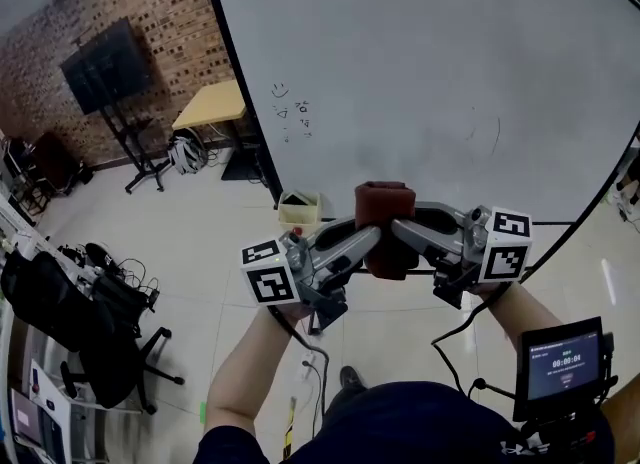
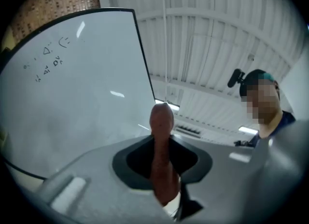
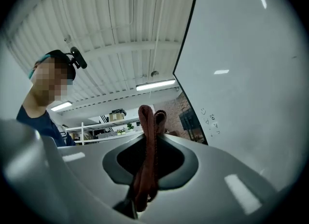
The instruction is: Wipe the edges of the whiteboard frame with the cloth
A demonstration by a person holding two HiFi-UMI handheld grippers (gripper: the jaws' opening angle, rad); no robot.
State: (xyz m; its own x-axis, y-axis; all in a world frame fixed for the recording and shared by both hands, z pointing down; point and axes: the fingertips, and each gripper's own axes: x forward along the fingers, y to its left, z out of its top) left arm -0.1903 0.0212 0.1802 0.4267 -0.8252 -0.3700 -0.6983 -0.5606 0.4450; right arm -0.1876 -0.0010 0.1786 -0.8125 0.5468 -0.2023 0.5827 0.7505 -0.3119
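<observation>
A dark red cloth (image 1: 385, 210) is pinched from both sides in front of the whiteboard (image 1: 430, 72). My left gripper (image 1: 374, 238) is shut on its left part and my right gripper (image 1: 396, 228) on its right part, their tips almost meeting. The board's black frame (image 1: 236, 77) runs down its left edge. In the left gripper view the cloth (image 2: 162, 162) stands folded between the jaws of my left gripper (image 2: 162, 143), with the whiteboard (image 2: 72, 97) behind. In the right gripper view my right gripper (image 3: 148, 143) clamps the cloth (image 3: 147, 160) beside the board's frame (image 3: 186, 49).
A small pale box (image 1: 300, 212) sits at the board's foot. A yellow table (image 1: 210, 104) and a screen on a stand (image 1: 108, 67) are at the far left, black chairs and bags (image 1: 100, 332) at the near left. A handheld display (image 1: 565, 364) is at the lower right.
</observation>
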